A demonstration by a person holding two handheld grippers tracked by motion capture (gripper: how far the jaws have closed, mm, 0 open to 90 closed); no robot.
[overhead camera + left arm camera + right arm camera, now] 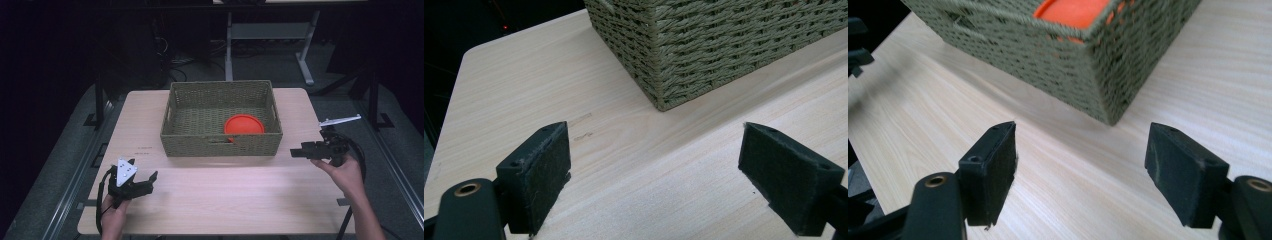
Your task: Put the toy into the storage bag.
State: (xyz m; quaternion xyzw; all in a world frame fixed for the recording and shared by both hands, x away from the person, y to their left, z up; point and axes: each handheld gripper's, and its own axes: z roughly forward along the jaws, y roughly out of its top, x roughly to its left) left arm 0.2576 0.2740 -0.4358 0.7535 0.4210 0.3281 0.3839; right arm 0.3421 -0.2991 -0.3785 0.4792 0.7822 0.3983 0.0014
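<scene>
Jaws spread wide and empty on left gripper and right gripper, both held over the pale wooden table. Dark room beyond, desk legs on grey floor. Woven basket at table centre; orange disc inside, against its near wall.

Dark room, grey desk frame behind
</scene>
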